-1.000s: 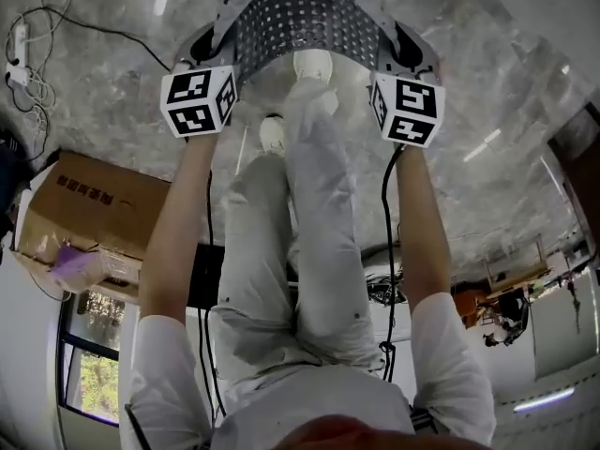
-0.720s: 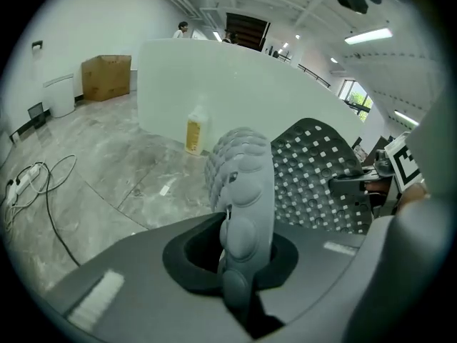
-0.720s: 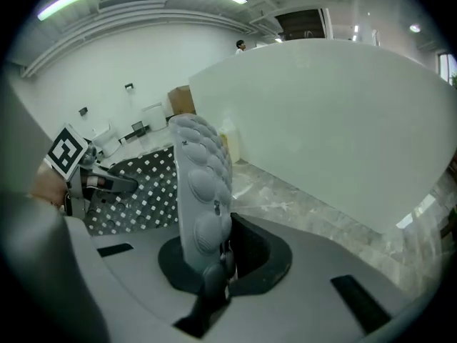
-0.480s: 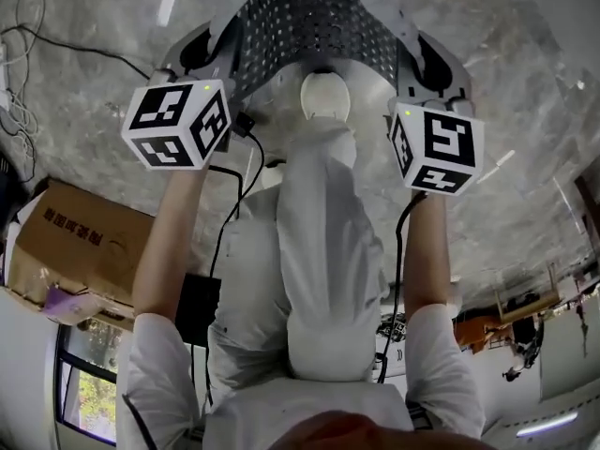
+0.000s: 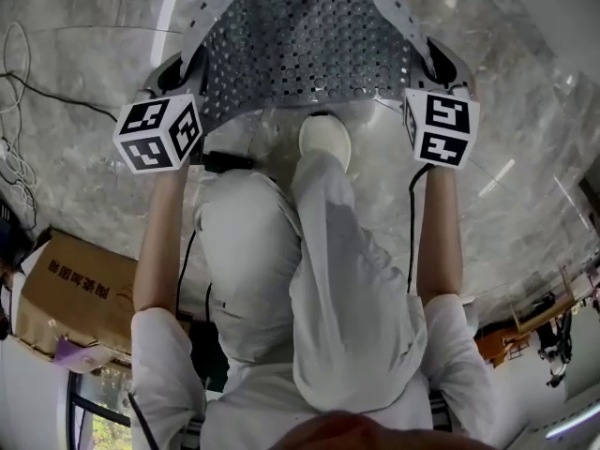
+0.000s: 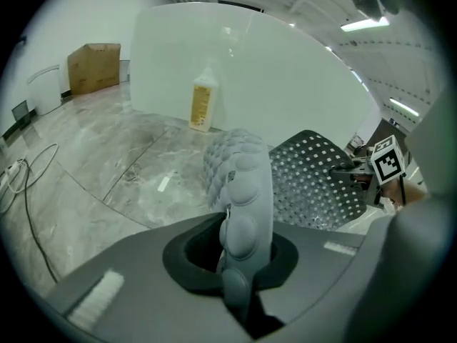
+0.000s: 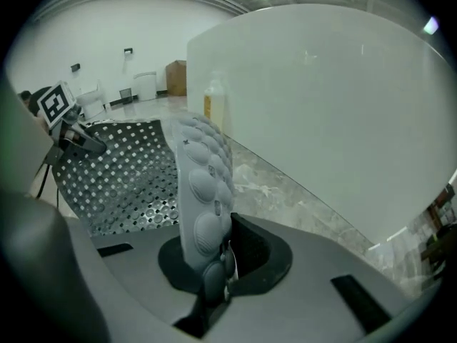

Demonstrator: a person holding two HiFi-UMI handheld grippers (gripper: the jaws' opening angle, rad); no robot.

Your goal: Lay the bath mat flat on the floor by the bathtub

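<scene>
A grey perforated bath mat (image 5: 309, 36) hangs stretched between my two grippers above the marble floor. My left gripper (image 5: 173, 71) is shut on the mat's left corner, my right gripper (image 5: 439, 64) on its right corner. In the left gripper view the mat's bumpy edge (image 6: 241, 191) stands pinched in the left gripper (image 6: 239, 266), the sheet (image 6: 321, 184) spreading away to the right. In the right gripper view the mat's edge (image 7: 203, 191) sits clamped in the right gripper (image 7: 214, 270). The white bathtub (image 6: 285, 70) wall (image 7: 343, 98) rises just beyond.
A yellow bottle (image 6: 202, 104) stands on the floor against the tub (image 7: 213, 106). The person's white shoe (image 5: 324, 141) is under the mat's near edge. A cardboard box (image 5: 70, 293) lies at the left, and cables (image 5: 19, 73) trail over the floor.
Both grippers have moved wider apart, and more of the mat has come into view. The person has stepped forward, so the box has slid down and left.
</scene>
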